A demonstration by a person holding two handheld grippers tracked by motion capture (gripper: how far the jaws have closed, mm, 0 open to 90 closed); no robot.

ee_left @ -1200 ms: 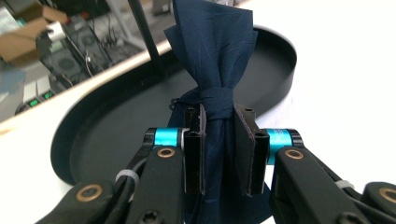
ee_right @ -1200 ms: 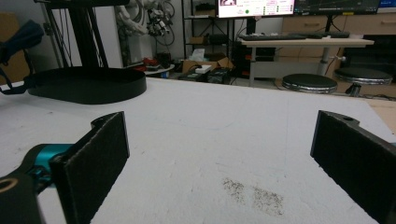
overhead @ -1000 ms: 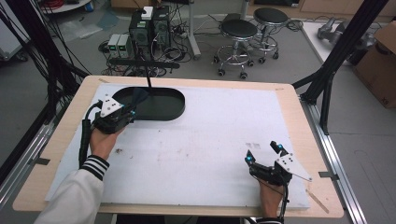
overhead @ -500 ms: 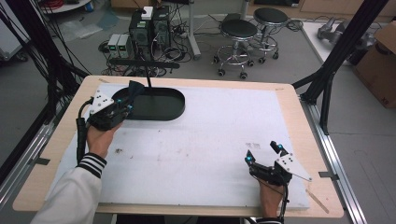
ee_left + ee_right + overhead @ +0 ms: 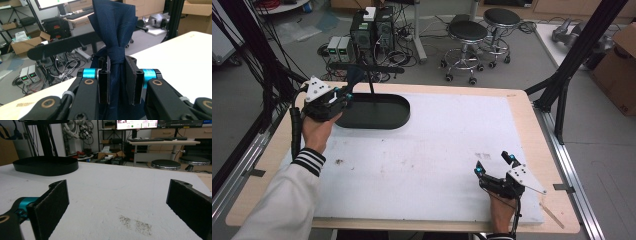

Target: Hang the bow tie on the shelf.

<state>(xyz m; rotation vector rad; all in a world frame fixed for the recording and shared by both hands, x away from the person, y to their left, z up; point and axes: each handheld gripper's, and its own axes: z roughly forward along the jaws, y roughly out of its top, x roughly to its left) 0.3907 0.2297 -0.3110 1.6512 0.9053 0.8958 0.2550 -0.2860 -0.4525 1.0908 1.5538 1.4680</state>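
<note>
A dark navy cloth (image 5: pixel 117 30), bunched and knotted in the middle, sticks up between the pads of my left gripper (image 5: pixel 117 75), which is shut on it just below the knot. In the high view my left gripper (image 5: pixel 346 96) hangs above the left end of the black oval tray (image 5: pixel 399 117), and the cloth (image 5: pixel 355 76) rises to the black crossbar (image 5: pixel 367 68) of a stand. Near the table's front right my right gripper (image 5: pixel 493 165) rests on the white mat (image 5: pixel 437 150). It is open with nothing between its jaws (image 5: pixel 117 202).
The stand's thin post (image 5: pixel 371 85) rises from the tray. The tray (image 5: pixel 45 166) lies far off in the right gripper view. Black frame posts (image 5: pixel 562 85) flank the table; stools (image 5: pixel 468 32) and computer boxes (image 5: pixel 372 25) stand on the floor behind.
My left gripper has lifted from the tray, carrying the navy cloth up toward the crossbar. The right gripper has stayed where it was.
</note>
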